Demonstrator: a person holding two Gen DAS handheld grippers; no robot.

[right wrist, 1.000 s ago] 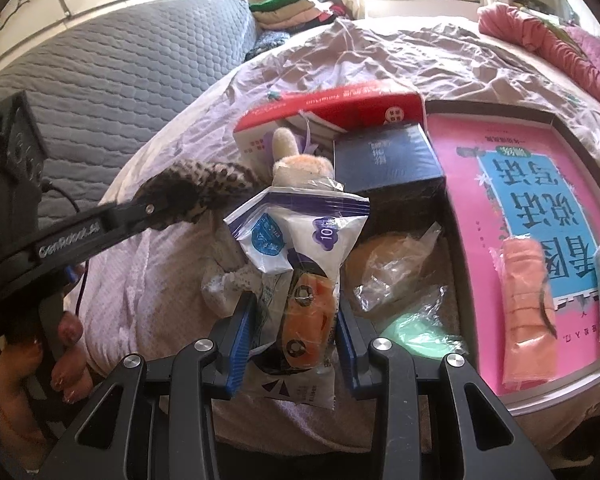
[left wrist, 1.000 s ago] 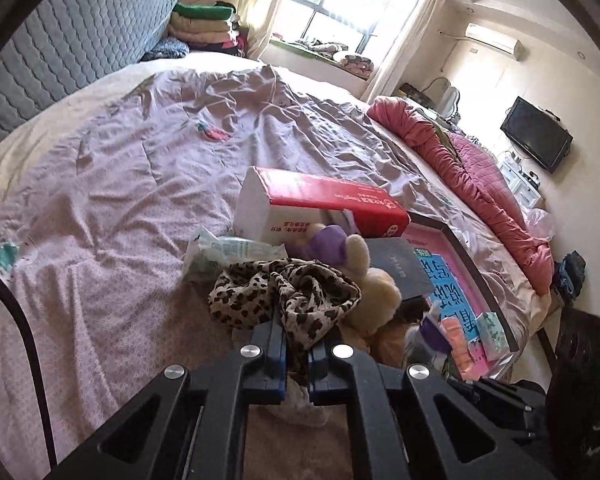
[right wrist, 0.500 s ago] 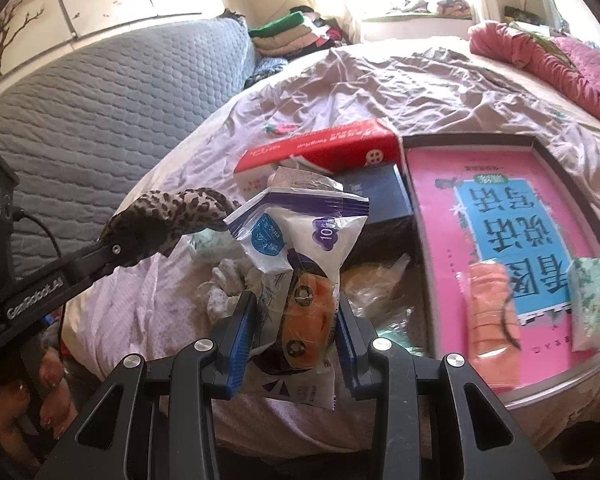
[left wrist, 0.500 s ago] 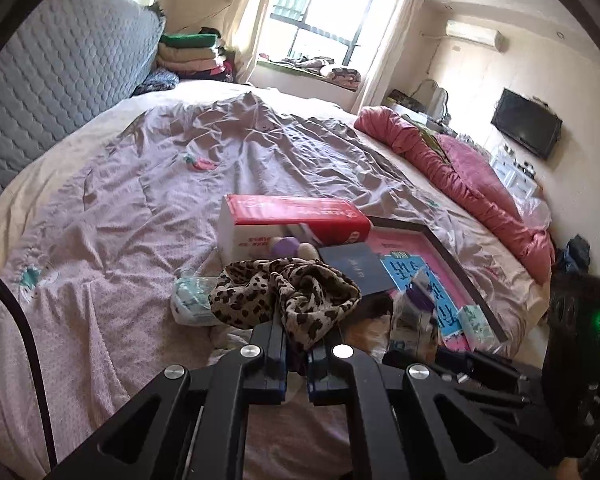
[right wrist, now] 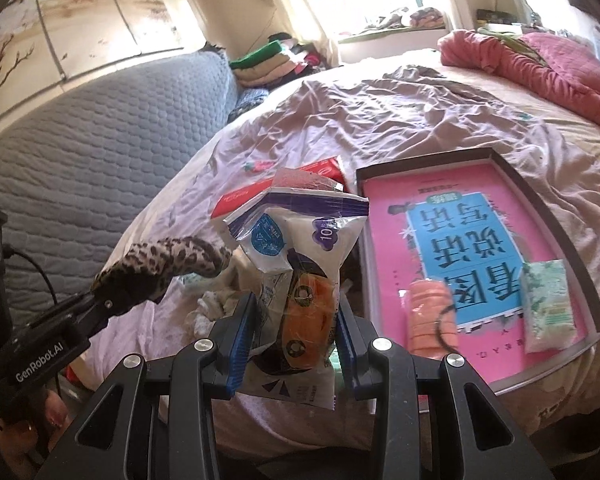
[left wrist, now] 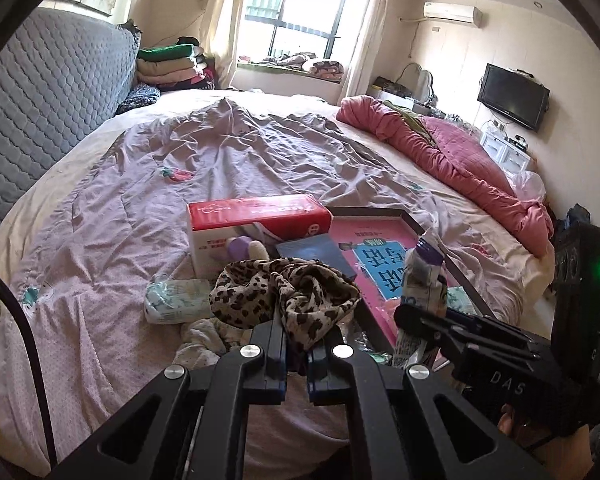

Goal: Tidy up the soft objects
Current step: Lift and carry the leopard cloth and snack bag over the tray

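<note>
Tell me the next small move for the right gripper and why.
Probably carry the plastic packet rightward over the pink-lined tray and lower it there. The right gripper is shut on it, it hangs clear of the bed, and the tray already holds a peach item and a green-white packet, with bare space left.

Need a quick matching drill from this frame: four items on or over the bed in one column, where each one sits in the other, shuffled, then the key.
Items
1. leopard-print fabric piece
2. clear plastic bag with purple top and orange contents
3. stack of salmon-pink pads
4. red and white rectangular box

Places
A. lying in the shallow pink-lined tray
B. pinched in the left gripper
C. on the lilac bedspread, behind the clutter
D. clamped in the right gripper

Pairs: 1-B, 2-D, 3-A, 4-C
</note>
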